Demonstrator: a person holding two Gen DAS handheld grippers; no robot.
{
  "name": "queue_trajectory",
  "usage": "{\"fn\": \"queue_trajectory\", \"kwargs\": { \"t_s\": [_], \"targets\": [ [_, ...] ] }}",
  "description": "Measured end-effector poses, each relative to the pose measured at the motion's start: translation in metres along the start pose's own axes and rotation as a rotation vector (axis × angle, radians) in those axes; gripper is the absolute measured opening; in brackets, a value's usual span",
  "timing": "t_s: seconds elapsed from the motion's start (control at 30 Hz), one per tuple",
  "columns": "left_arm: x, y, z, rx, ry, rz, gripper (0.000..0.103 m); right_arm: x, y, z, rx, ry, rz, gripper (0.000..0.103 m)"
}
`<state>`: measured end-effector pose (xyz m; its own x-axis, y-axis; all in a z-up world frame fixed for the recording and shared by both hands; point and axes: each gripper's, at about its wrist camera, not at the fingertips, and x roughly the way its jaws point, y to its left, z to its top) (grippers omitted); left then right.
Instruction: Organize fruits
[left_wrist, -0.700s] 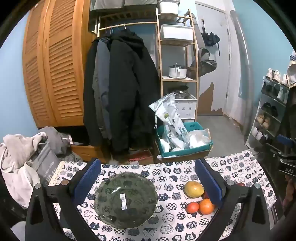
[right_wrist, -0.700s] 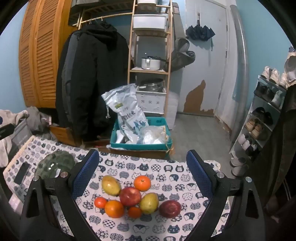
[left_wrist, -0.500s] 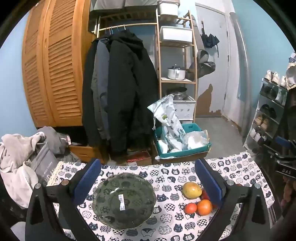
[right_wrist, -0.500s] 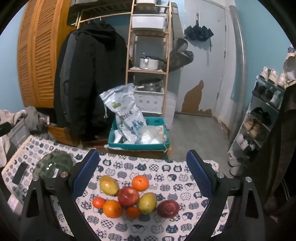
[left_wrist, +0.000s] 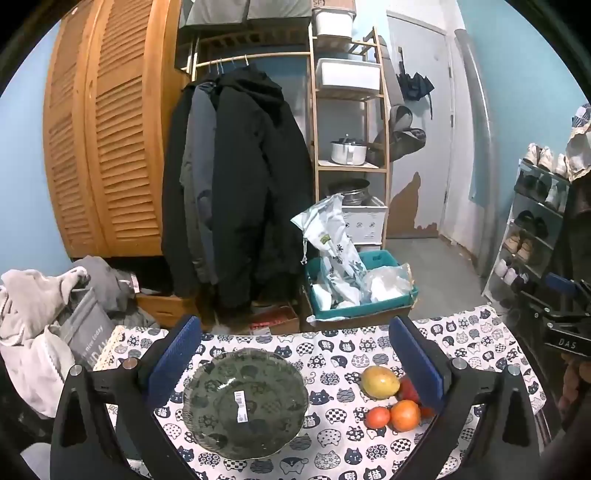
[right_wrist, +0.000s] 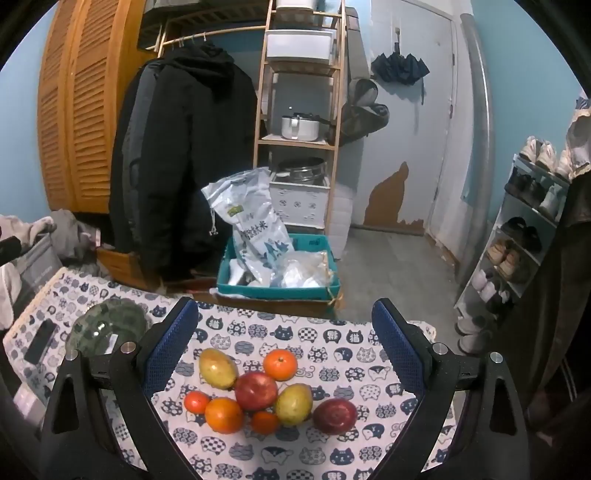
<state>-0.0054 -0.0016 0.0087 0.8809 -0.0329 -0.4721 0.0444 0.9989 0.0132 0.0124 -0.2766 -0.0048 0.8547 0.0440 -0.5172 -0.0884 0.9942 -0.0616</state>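
A green glass bowl (left_wrist: 245, 404) with a white sticker sits empty on the cat-print tablecloth (left_wrist: 332, 350), between the fingers of my left gripper (left_wrist: 295, 354), which hovers open above it. To its right lie a mango (left_wrist: 380, 381), an orange (left_wrist: 405, 415) and a small tomato (left_wrist: 377, 417). In the right wrist view, several fruits cluster on the cloth: a mango (right_wrist: 217, 368), a red apple (right_wrist: 256, 390), a tangerine (right_wrist: 280, 364), a second mango (right_wrist: 293, 403) and another apple (right_wrist: 335, 415). My right gripper (right_wrist: 284, 339) hangs open above them, holding nothing. The bowl (right_wrist: 107, 328) shows at the left.
A black phone (right_wrist: 38, 341) lies on the cloth's left end. Beyond the table stand a teal crate (right_wrist: 277, 284) with bags, hanging coats (left_wrist: 236, 192), a wooden shelf (right_wrist: 299, 140) and a shoe rack (right_wrist: 524, 229). Clothes (left_wrist: 40, 321) are piled at the left.
Both views have shifted slightly: the bowl and the fruits sit a little higher in the frames than before, as both grippers tilt or draw back a bit. Jaws stay wide.
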Motion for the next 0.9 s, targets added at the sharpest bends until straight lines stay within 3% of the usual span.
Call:
{"fn": "queue_trajectory", "kwargs": {
  "t_s": [0.9],
  "targets": [
    [-0.007, -0.0002, 0.003, -0.009, 0.007, -0.018, 0.102, -0.0008, -0.0007, -0.0007, 0.002, -0.003, -0.001, 0.093]
  ]
}}
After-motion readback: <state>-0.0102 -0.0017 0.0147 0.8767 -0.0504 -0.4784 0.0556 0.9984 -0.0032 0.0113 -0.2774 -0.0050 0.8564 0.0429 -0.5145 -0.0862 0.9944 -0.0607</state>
